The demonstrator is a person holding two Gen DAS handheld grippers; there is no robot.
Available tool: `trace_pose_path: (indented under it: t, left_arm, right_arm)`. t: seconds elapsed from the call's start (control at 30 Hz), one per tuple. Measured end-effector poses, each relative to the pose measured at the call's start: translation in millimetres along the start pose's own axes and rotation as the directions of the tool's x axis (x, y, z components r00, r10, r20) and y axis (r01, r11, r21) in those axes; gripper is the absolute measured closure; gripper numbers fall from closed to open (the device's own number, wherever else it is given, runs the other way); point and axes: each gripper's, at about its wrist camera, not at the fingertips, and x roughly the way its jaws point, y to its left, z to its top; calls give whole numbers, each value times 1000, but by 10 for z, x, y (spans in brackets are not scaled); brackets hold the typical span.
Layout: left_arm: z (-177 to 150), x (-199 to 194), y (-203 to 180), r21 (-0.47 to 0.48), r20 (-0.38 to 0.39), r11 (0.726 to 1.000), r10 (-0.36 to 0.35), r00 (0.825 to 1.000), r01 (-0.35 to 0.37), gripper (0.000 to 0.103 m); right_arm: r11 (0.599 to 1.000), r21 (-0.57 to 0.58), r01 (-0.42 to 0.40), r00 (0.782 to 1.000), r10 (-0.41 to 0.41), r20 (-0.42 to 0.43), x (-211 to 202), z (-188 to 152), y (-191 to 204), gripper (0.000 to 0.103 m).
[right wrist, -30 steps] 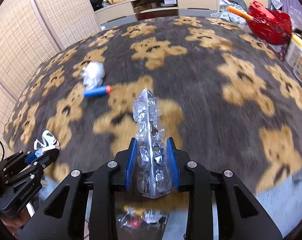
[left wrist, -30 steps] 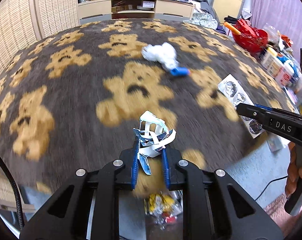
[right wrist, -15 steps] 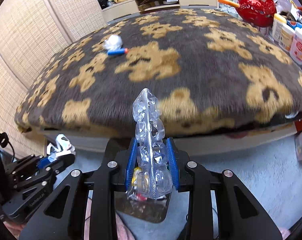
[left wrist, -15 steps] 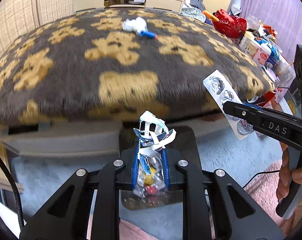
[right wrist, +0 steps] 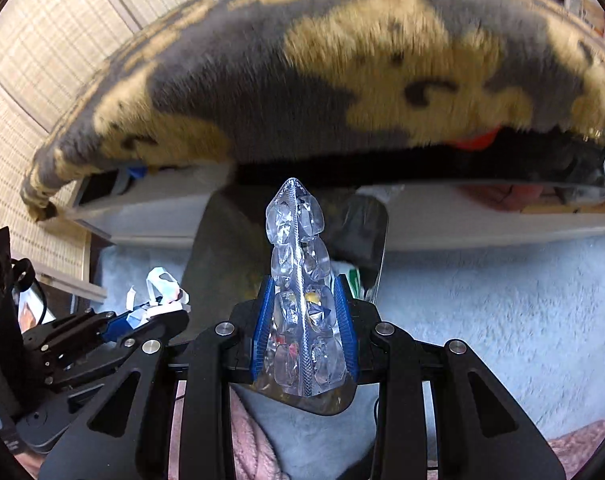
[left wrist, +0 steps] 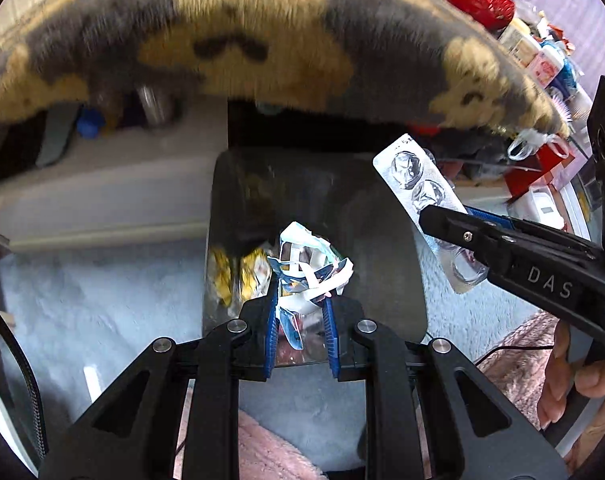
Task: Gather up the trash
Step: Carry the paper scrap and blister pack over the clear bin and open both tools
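My left gripper (left wrist: 302, 304) is shut on a crumpled white and blue wrapper (left wrist: 310, 268). It hangs over a dark bin (left wrist: 382, 240) that stands on the floor by the bed. Yellow wrappers (left wrist: 238, 272) lie inside the bin. My right gripper (right wrist: 304, 320) is shut on a clear, empty blister pack (right wrist: 298, 280), which stands up between the blue pads. It is also above the bin (right wrist: 222, 248). In the left wrist view the right gripper (left wrist: 434, 216) comes in from the right with the blister pack (left wrist: 422, 196). The right wrist view has the left gripper (right wrist: 142, 320) and its wrapper (right wrist: 162, 292) low on the left.
The bed's edge with its grey and tan bear blanket (left wrist: 262, 40) overhangs just beyond the bin. A pale blue rug (left wrist: 82, 300) covers the floor, with pink fabric (left wrist: 270, 452) near me. A person's hand (left wrist: 582, 380) holds the right gripper. Bottles and a red basket (left wrist: 482, 4) crowd the far right.
Both grippers have drawn back off the bed and sunk, so the bin now lies under them. Each still holds its piece of trash.
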Motion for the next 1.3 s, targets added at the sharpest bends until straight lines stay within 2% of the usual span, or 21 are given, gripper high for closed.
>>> trace_pose_path:
  t: [0.2, 0.47, 0.53, 0.57, 0.63, 0.67, 0.7, 0.8, 0.9, 1.03, 1.13, 1.3]
  left_arm:
    - [-32, 254, 14, 2, -53, 1000, -13, 999, 13, 85]
    - [-4, 273, 23, 4, -69, 1000, -26, 997, 26, 80]
    - [0, 242, 36, 3, -67, 1000, -13, 998, 13, 69]
    - [-7, 225, 42, 1, -63, 1000, -10, 998, 10, 66]
    - [-23, 179, 43, -2, -57, 1000, 0, 998, 0, 57]
    - [-28, 150, 47, -4, -53, 1000, 7, 999, -7, 53]
    - [-35, 122, 54, -4, -49, 1000, 12, 999, -13, 40]
    - [-54, -8, 67, -2, -20, 999, 43, 999, -43, 17]
    - [-70, -111, 105, -6, -6, 999, 51, 999, -52, 9]
    - [-44, -265, 192, -27, 6, 998, 61, 998, -61, 8]
    - [41, -413, 258, -38, 33, 996, 78, 996, -76, 8]
    - [284, -709, 310, -44, 92, 995, 96, 991, -92, 8]
  right_arm:
    - [999, 49, -11, 999, 13, -35, 187, -5, -74, 71]
    - [998, 59, -3, 999, 6, -38, 204, 24, -102, 66]
    - [998, 61, 4, 1000, -3, -30, 164, 27, -115, 54]
    - [998, 62, 8, 1000, -7, -24, 135, 30, -121, 45]
    - [998, 62, 14, 1000, -13, -13, 77, 41, -133, 44]
    - [998, 61, 17, 1000, -16, -10, 53, 39, -137, 39]
    - [998, 60, 25, 1000, -24, -6, 29, 38, -147, 30]
    - [996, 52, 75, 996, -77, 36, -106, 26, -180, 10]
    - [993, 66, 100, 993, -104, 57, -211, 24, -276, 4]
    - [989, 101, 109, 989, -118, 90, -393, 43, -403, 4]
    - [986, 110, 122, 980, -137, 145, -607, 129, -430, 4]
    - [989, 90, 120, 964, -138, 227, -956, 400, -381, 4]
